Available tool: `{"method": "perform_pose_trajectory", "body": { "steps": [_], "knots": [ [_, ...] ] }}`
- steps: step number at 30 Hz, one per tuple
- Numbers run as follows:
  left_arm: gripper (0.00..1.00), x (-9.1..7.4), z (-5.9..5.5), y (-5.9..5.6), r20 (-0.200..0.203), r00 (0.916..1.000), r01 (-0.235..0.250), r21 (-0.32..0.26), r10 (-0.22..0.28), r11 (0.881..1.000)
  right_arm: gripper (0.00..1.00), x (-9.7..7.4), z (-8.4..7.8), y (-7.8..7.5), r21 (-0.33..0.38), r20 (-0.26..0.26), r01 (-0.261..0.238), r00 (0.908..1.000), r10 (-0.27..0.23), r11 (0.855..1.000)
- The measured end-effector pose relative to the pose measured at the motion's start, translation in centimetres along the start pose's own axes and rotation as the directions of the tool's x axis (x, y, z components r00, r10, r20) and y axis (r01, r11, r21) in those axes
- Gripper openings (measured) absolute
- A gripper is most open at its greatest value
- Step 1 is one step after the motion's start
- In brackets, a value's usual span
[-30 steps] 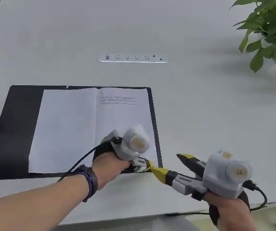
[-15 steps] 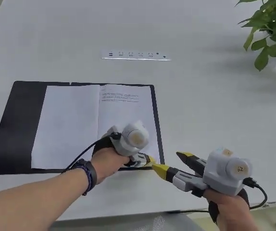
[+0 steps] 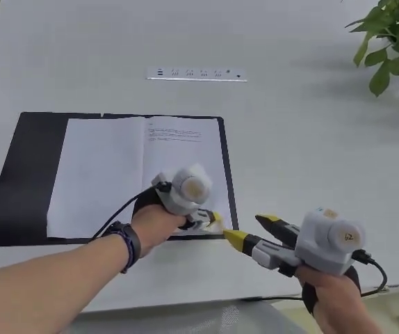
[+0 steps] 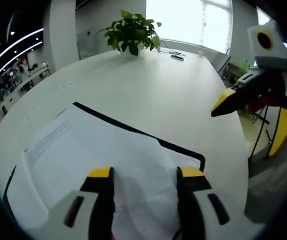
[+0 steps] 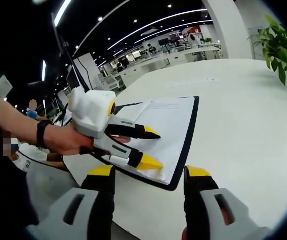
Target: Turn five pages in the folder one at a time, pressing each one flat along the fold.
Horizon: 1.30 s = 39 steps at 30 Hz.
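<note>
Your left gripper (image 3: pixel 210 221), jaws open, straddles the near right corner of the right page (image 3: pixel 185 167) of the folder (image 3: pixel 33 174), while your right gripper (image 3: pixel 248 229), also open, waits on the table (image 3: pixel 311 139) just right of it.

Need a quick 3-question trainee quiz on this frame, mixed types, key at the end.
1. True or false: the left gripper is over the folder's near right corner.
2. The printed text sits on which page? A left, B right, C both.
3. One word: are the right gripper's jaws open or shut?
Key: 1 true; 2 B; 3 open.
</note>
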<state>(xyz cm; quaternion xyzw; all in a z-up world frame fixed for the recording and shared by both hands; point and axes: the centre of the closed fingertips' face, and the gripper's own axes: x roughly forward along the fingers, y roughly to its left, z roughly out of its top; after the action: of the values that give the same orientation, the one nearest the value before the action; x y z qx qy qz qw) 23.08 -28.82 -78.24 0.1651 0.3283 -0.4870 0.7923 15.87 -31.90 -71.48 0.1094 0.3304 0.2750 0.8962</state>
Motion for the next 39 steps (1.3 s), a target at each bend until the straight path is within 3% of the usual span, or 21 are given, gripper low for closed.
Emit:
{"method": "perform_pose_trajectory", "body": {
  "steps": [10, 13, 19, 27, 29, 31, 34, 39],
  "knots": [
    [0.43, -0.5, 0.1, 0.4, 0.040, 0.9990, 0.022, -0.091, -0.018, 0.996, 0.48, 3.5, 1.3, -0.6, 0.001, -0.012, -0.050, 0.9987, 0.050, 0.999],
    [0.41, -0.7, 0.2, 0.5, 0.070, 0.9972, 0.039, -0.163, -0.028, 0.986, 0.47, 4.5, 1.6, -0.8, 0.010, -0.017, -0.066, 0.9977, 0.066, 0.998],
    [0.37, -0.9, 0.0, 0.7, 0.070, 0.9971, 0.042, -0.181, -0.029, 0.983, 0.45, 7.0, 1.7, -1.0, 0.037, -0.040, -0.102, 0.9938, 0.103, 0.994],
    [0.36, -1.2, 0.0, 0.8, 0.091, 0.9953, 0.054, -0.229, -0.034, 0.972, 0.45, 7.8, 1.8, -1.2, 0.069, -0.040, -0.128, 0.9906, 0.131, 0.989],
    [0.38, -1.2, 0.0, 0.5, 0.090, 0.9950, 0.063, -0.222, -0.044, 0.973, 0.41, 7.8, 1.9, -1.2, 0.088, -0.029, -0.144, 0.9887, 0.147, 0.986],
    [0.39, -1.3, 0.0, 0.4, 0.083, 0.9951, 0.069, -0.202, -0.054, 0.977, 0.36, 7.7, 2.2, -0.9, 0.145, -0.003, -0.179, 0.9834, 0.182, 0.973],
    [0.41, -1.6, -0.1, 0.2, 0.077, 0.9948, 0.080, -0.181, -0.067, 0.980, 0.32, 7.5, 2.0, -1.5, 0.120, -0.017, -0.157, 0.9869, 0.160, 0.980],
    [0.46, -2.3, -0.6, -0.2, 0.054, 0.9956, 0.083, -0.130, -0.076, 0.988, 0.29, 7.2, 1.8, -1.5, 0.140, -0.008, -0.159, 0.9868, 0.162, 0.977]
  ]
}}
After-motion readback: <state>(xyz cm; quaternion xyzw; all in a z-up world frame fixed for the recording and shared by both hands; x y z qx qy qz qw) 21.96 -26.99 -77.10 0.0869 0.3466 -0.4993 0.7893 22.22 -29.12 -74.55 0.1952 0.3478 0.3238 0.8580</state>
